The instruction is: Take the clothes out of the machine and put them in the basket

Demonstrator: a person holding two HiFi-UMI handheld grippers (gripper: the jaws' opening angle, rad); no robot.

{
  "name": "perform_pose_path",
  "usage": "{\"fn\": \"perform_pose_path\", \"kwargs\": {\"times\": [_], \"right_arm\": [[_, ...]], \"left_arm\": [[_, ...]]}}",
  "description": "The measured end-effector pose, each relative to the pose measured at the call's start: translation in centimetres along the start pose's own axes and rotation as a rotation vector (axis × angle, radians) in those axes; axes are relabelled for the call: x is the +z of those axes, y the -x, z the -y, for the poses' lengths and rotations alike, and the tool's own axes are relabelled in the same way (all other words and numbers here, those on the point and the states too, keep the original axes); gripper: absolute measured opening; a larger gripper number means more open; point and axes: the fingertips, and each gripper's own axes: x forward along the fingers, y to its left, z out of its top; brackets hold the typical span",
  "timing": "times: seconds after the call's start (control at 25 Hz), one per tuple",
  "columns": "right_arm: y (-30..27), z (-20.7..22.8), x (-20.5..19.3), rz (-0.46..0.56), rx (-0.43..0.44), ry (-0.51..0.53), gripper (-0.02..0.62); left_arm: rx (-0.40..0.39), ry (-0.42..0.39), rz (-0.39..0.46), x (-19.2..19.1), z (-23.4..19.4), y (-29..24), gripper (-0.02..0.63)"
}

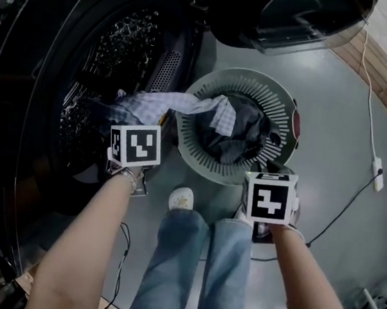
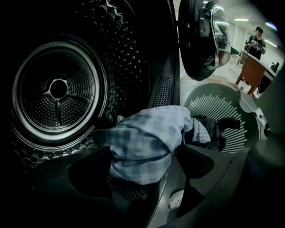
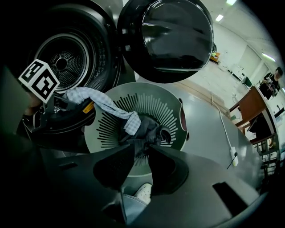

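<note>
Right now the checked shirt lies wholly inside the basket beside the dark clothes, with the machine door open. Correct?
Not wholly: the head view shows the checked shirt stretched from the machine over the basket rim, one end beside the dark clothes. The door is open.

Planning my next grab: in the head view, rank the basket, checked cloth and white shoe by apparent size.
1. basket
2. checked cloth, though its end in the drum is lost in the dark
3. white shoe, clearly smallest
</note>
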Motion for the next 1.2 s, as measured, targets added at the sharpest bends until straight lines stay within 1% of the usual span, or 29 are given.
{"fn": "perform_pose_path", "kwargs": {"times": [0.08, 0.16, 0.2, 0.24, 0.28, 0.32, 0.36, 0.44, 0.52, 0.76, 0.84, 0.92, 1.0, 1.16, 1.2], "right_arm": [[0.0, 0.4, 0.2, 0.008, -0.009, 0.01, 0.1], [0.0, 0.7, -0.2, -0.002, -0.011, -0.003, 0.097], [0.0, 0.8, -0.5, -0.011, -0.014, -0.008, 0.095], [-0.1, 0.9, -0.6, -0.018, -0.017, -0.009, 0.094], [-0.1, 1.0, -0.7, -0.02, -0.019, -0.004, 0.092], [-0.1, 1.1, -0.6, -0.017, -0.021, 0.005, 0.091], [-0.1, 1.2, -0.5, -0.012, -0.025, 0.014, 0.088], [0.1, 1.4, -0.7, -0.017, -0.028, 0.011, 0.084], [0.4, 1.4, -1.3, -0.027, -0.02, -0.009, 0.081], [2.6, 2.1, 0.3, 0.024, -0.029, 0.002, 0.072], [3.2, 2.6, 0.7, 0.033, -0.03, -0.008, 0.071], [3.8, 3.3, 1.2, 0.048, -0.037, -0.016, 0.069], [4.2, 3.8, 1.1, 0.046, -0.039, -0.038, 0.067], [5.3, 4.9, 1.6, 0.07, -0.052, -0.037, 0.066], [5.5, 5.1, 1.5, 0.066, -0.051, -0.043, 0.066]], "left_arm": [[-0.006, -0.018, -0.023, -0.4, 0.3, -0.4, 0.482], [0.008, -0.066, -0.051, -0.9, 0.4, -0.9, 0.473], [0.04, -0.097, -0.063, -1.1, 0.1, -1.0, 0.415], [0.089, -0.124, -0.063, -1.1, -0.5, -0.9, 0.248], [0.133, -0.139, -0.049, -0.9, -1.0, -0.6, 0.05], [0.152, -0.137, -0.028, -0.6, -1.3, -0.2, 0.046], [0.15, -0.121, -0.004, -0.1, -1.3, 0.2, 0.043], [0.131, -0.089, 0.045, 0.8, -1.0, 1.1, 0.041], [0.114, -0.08, 0.085, 1.5, -0.5, 2.2, 0.04], [0.014, -0.001, 0.167, 4.0, 1.7, 5.5, 0.04], [-0.021, 0.012, 0.203, 5.2, 2.8, 6.7, 0.04], [-0.079, 0.023, 0.246, 6.6, 4.3, 7.9, 0.04], [-0.165, 0.04, 0.288, 7.8, 6.2, 9.2, 0.04], [-0.291, 0.015, 0.356, 10.1, 9.5, 11.9, 0.038], [-0.323, 0.02, 0.367, 10.5, 10.3, 12.6, 0.038]]}}
